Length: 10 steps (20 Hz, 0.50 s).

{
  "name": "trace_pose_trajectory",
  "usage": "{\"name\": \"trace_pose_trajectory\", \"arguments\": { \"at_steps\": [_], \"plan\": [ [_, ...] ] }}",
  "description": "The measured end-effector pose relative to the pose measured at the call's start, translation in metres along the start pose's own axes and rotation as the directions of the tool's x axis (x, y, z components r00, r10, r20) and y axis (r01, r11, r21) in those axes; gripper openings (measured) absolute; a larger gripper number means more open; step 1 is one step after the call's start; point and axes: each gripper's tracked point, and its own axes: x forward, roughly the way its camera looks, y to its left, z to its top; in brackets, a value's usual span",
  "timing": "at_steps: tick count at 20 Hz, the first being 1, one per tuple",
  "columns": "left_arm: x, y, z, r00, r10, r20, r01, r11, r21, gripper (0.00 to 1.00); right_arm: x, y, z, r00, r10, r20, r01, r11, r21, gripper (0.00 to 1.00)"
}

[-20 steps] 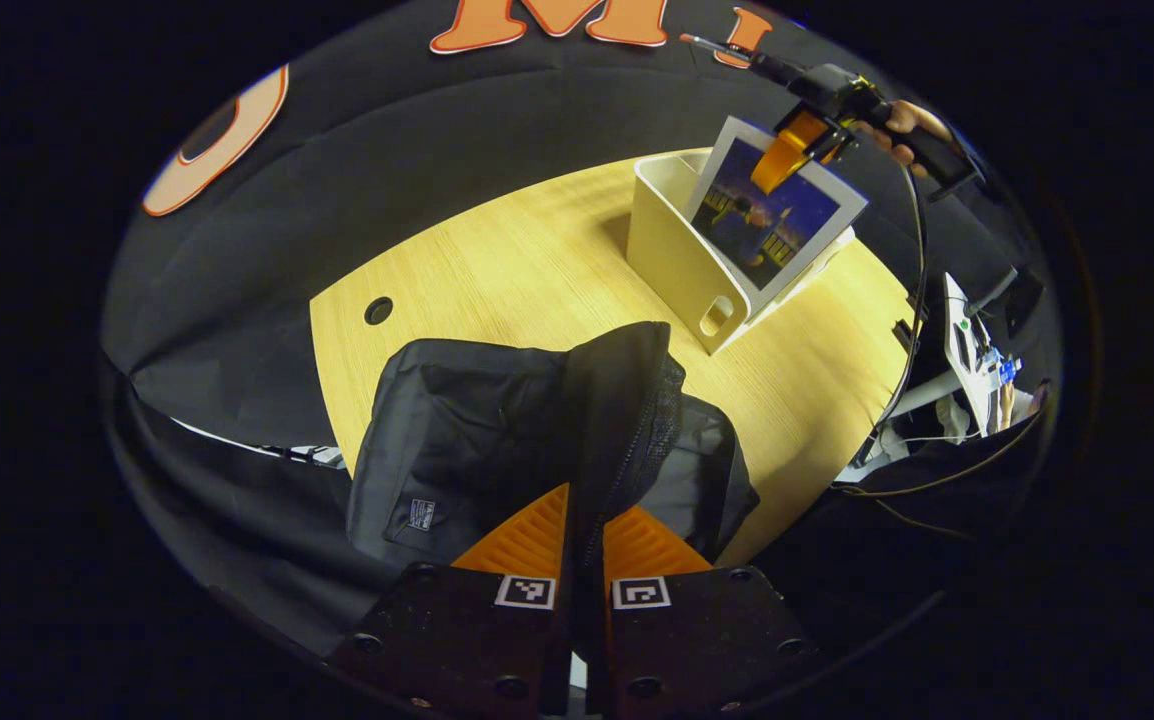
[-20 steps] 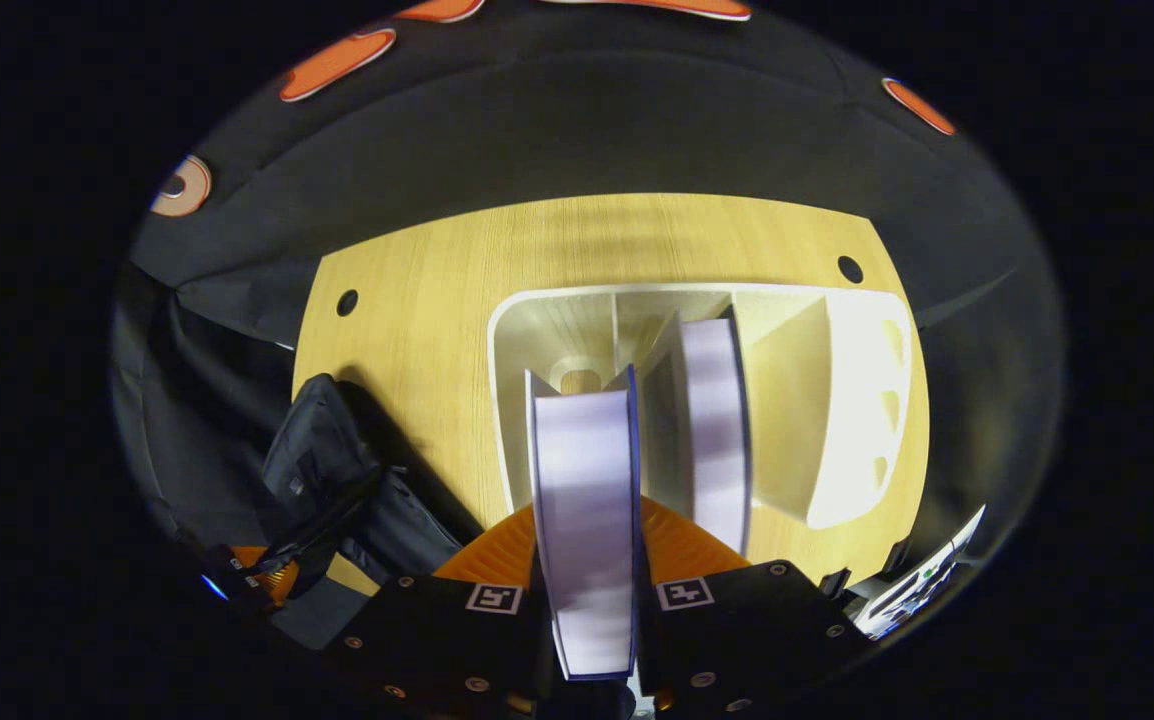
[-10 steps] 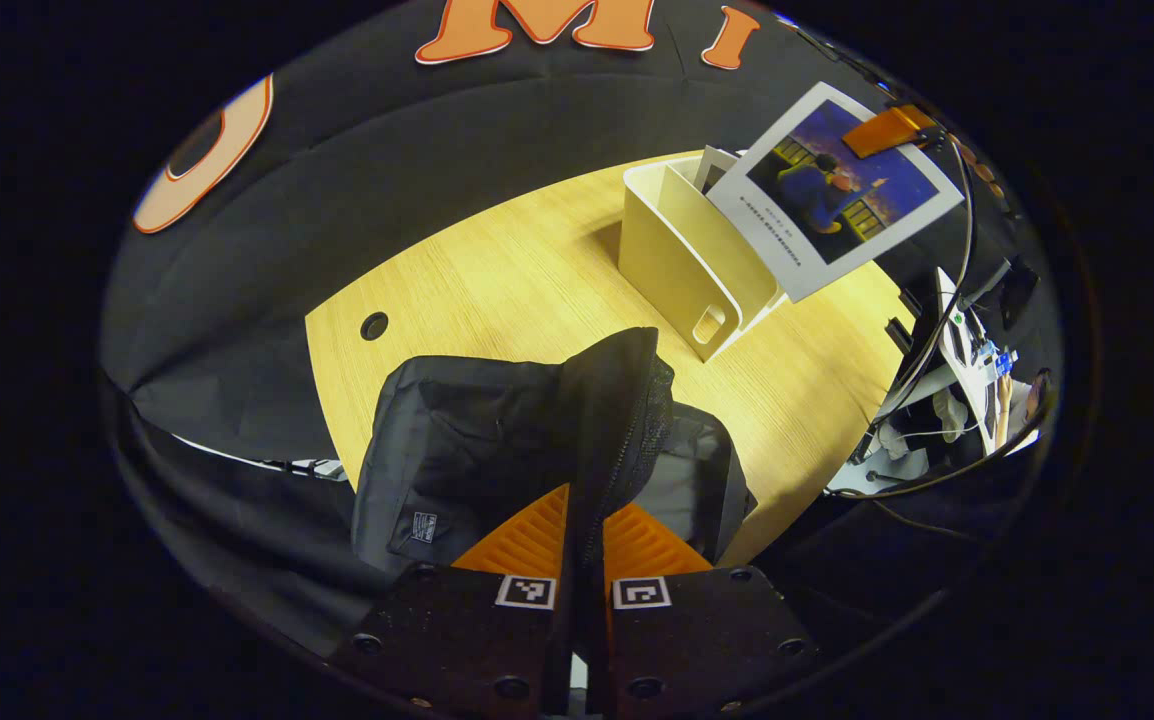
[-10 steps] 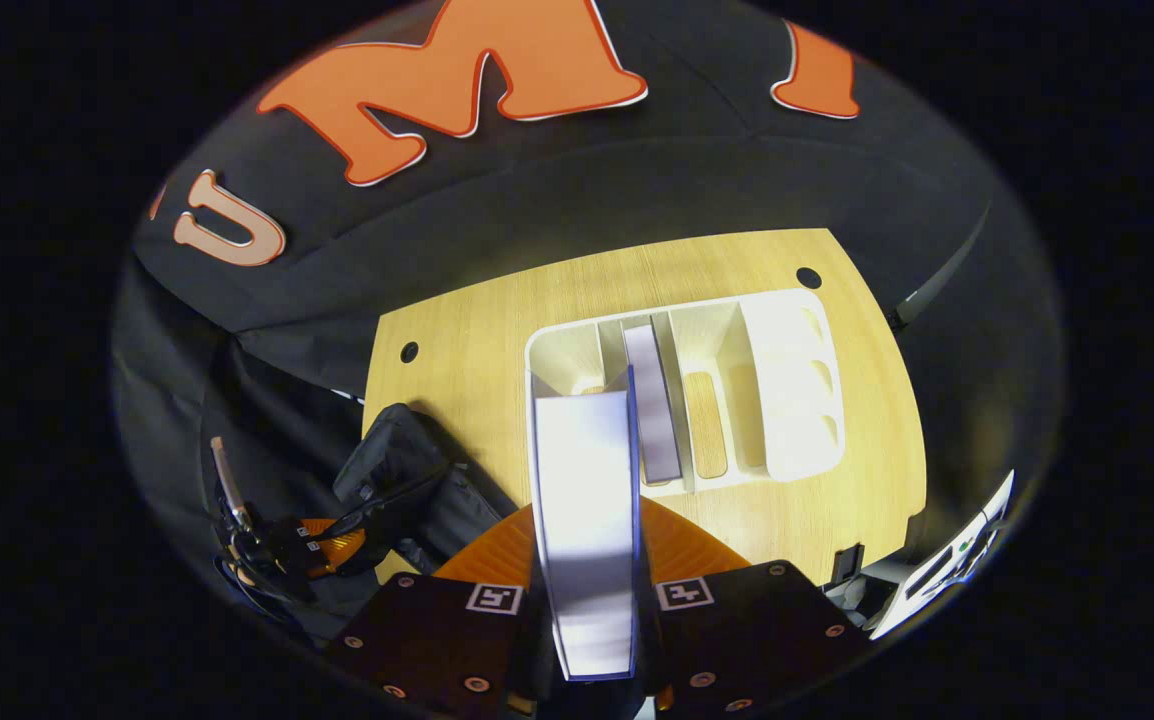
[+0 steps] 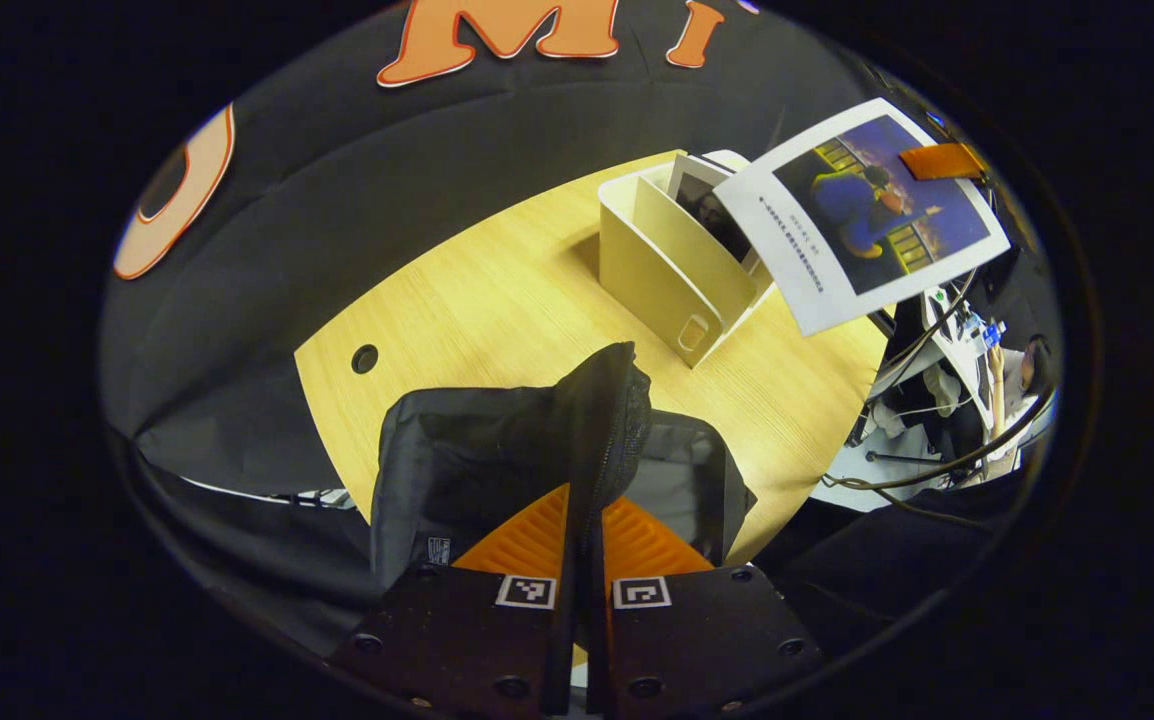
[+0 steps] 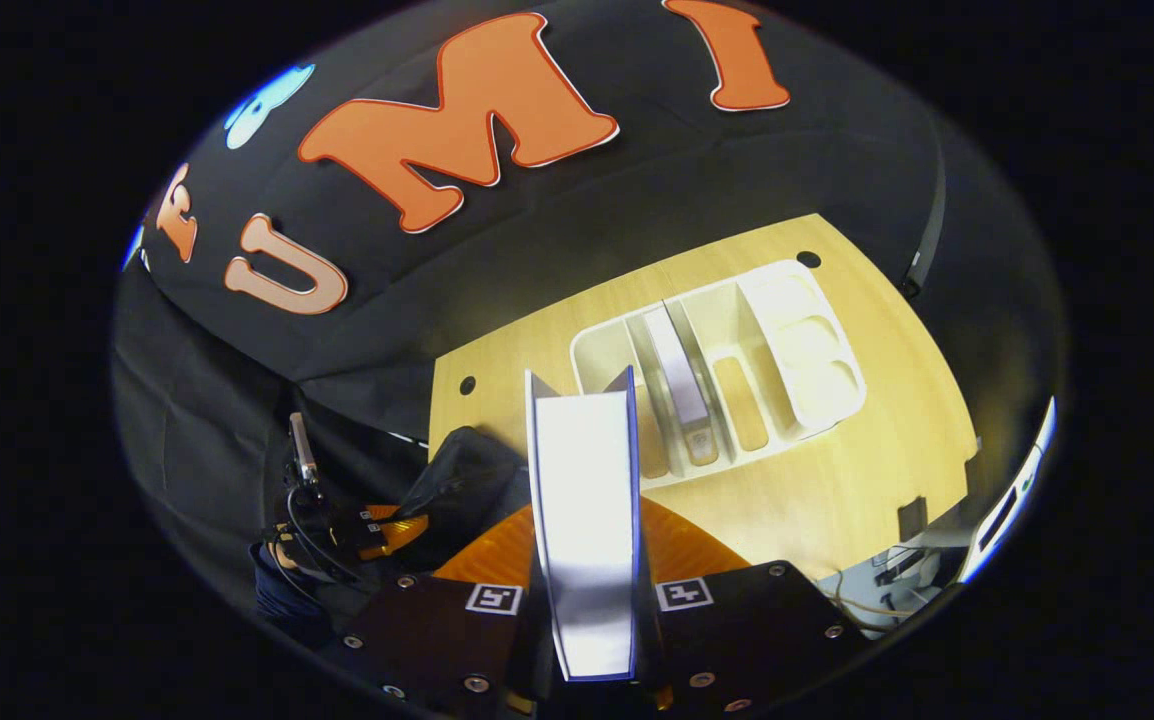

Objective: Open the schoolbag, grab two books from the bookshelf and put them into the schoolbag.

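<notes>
Wooden bench (image 5: 497, 300) under booth light, schoolbag (image 5: 497, 460) at its near edge, white bookshelf (image 5: 672, 265) farther back. Step in hand, I'd say: first book out, on its way to the bag. Left hand-held gripper (image 5: 585, 545) is clamped on the bag's zipper flap (image 5: 609, 420), holding the mouth up. Right hand-held gripper (image 6: 587, 590) is clamped on the book (image 6: 582, 510), spine-edge up, clear above the shelf. Bag sits at approx 8 o'clock from it, low. Second book (image 6: 682, 375) stands in a shelf slot at 1 o'clock. Next, prob: swing book over, drop into opening w/o snagging the flap.
</notes>
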Motion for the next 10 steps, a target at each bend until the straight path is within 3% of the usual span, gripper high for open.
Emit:
{"name": "trace_pose_trajectory", "arguments": {
  "at_steps": [10],
  "plan": [
    [0.010, -0.008, 0.004, 0.996, -0.084, -0.005, 0.084, 0.996, 0.027, 0.05, 0.060, 0.026, -0.101, 0.980, 0.179, -0.083, -0.160, 0.968, 0.193, 0.34]
  ]
}}
